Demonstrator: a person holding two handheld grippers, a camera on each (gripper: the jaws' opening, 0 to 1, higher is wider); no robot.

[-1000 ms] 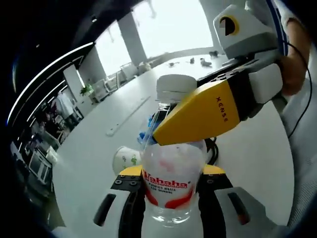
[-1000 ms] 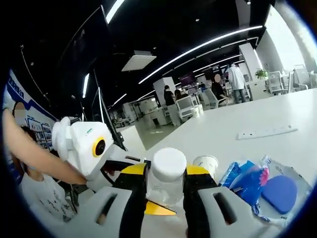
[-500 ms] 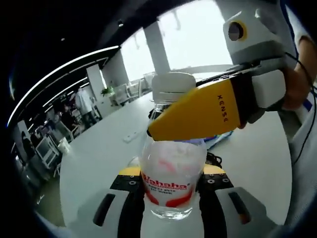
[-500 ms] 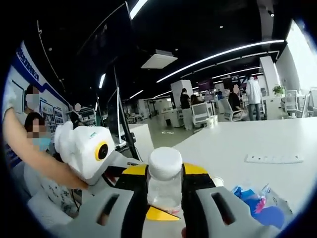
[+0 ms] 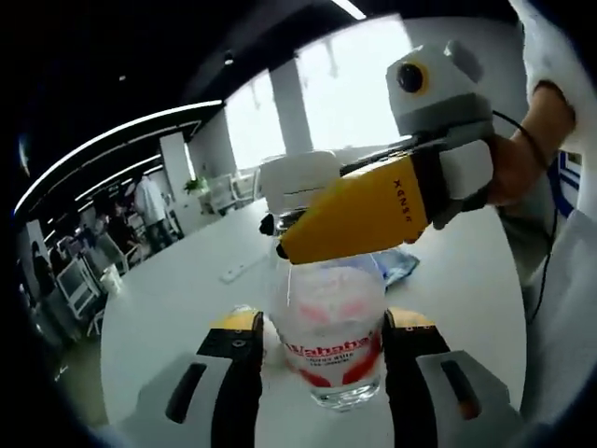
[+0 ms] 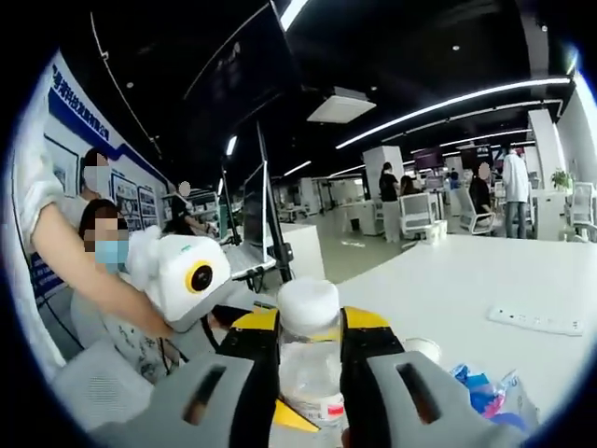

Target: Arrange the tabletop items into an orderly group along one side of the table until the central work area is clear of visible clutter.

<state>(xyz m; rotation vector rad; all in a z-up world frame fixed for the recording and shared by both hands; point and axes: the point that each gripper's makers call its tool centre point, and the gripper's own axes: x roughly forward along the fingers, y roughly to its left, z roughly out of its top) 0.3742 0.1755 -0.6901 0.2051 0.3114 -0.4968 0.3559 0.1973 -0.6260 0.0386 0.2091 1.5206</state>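
Observation:
A clear water bottle (image 5: 331, 322) with a red-and-white label and a white cap (image 5: 297, 179) stands between the jaws of my left gripper (image 5: 325, 373), which is shut on its lower body. My right gripper (image 5: 368, 215), yellow-jawed, comes in from the right and is shut on the bottle's neck just under the cap. In the right gripper view the same bottle (image 6: 310, 359) rises between the jaws of my right gripper (image 6: 310, 341), and the left gripper (image 6: 297, 418) holds it from below left.
On the white table (image 5: 168, 313) lie a blue packet (image 6: 480, 392), a paper cup (image 6: 423, 349) and a white power strip (image 6: 543, 321). A person's hand (image 5: 522, 159) holds the right gripper. People, chairs and desks fill the room behind.
Both hands have swung together with the bottle, so both backgrounds have shifted and less table shows. The bottle leans a little more to the left. Both grips are unchanged.

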